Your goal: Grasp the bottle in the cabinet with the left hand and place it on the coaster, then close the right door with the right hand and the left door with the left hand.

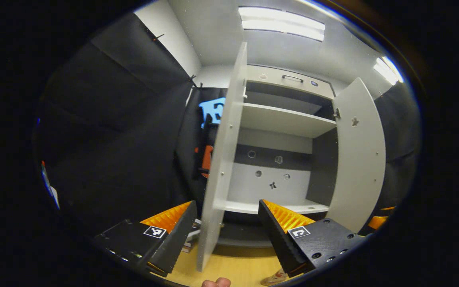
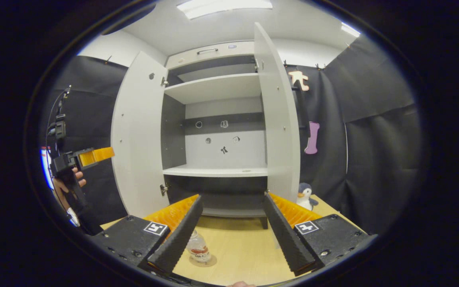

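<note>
Bottle [image 2: 198, 248] stands on coaster [image 2: 203, 262]; right gripper [image 2: 229, 223] gapes empty, right door [image 2: 279, 119] just ahead-right; left gripper [image 1: 225, 229] likewise open.

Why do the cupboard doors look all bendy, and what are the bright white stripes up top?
Fisheye lenses curve straight edges: the right door bows in the left gripper view, the left door in the right gripper view. The stripes are ceiling lights, glaring white in both views.

No text on the bottle [image 2: 198, 248] label is legible.
</note>
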